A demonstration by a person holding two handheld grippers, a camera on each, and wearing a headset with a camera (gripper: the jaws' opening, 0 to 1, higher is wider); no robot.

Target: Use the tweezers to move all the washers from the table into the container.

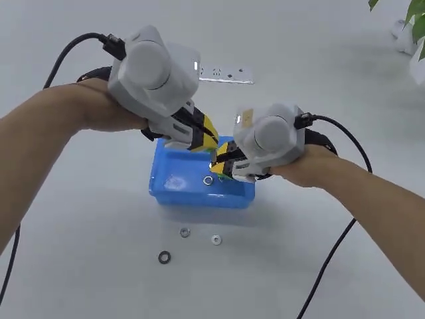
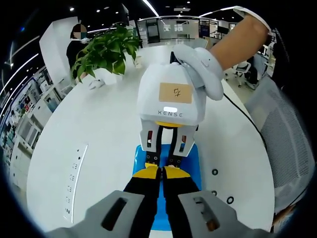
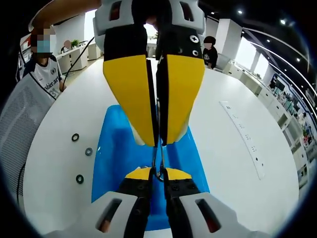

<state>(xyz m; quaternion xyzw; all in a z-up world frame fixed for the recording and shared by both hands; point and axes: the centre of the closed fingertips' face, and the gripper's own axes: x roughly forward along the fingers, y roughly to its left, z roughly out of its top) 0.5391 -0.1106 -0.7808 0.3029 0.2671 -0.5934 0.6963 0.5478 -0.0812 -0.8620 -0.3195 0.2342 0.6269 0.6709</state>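
**Item 1, left of the head view.** The left hand (image 1: 106, 109) carries the left gripper (image 1: 207, 138), which reaches in from the upper left over the container. I read its yellow-tipped jaws as clenched. In the right gripper view they hang from the top of the frame, with the thin metal tweezers (image 3: 159, 156) pinched in the slit between them.

**Item 2, centre.** A blue container (image 1: 199, 196) sits on the white worktop (image 1: 80, 252). The inside washer (image 1: 208, 180) lies on its floor near the front wall.

**Item 3, lower centre, below the container.** Three washers lie on the worktop, apart from the container and from each other.
- The dark washer (image 1: 164, 257) is lowest and furthest left.
- The middle washer (image 1: 184, 232) is up and to its right.
- The pale washer (image 1: 216, 239) is furthest right.

**Item 4, right of centre.** The right hand (image 1: 312, 166) carries the right gripper (image 1: 221, 166). Its jaws point left and meet the left gripper's almost tip to tip above the container. In the right gripper view its own jaws stand a narrow slit apart at the bottom of the frame. The lower end of the tweezers runs down between them, and I cannot tell whether they pinch it.

**Item 5, upper centre.** A power strip (image 1: 226, 74) lies flat on the worktop, well beyond the container.

**Item 6, upper right corner.** Leaves of a plant (image 1: 415, 20).
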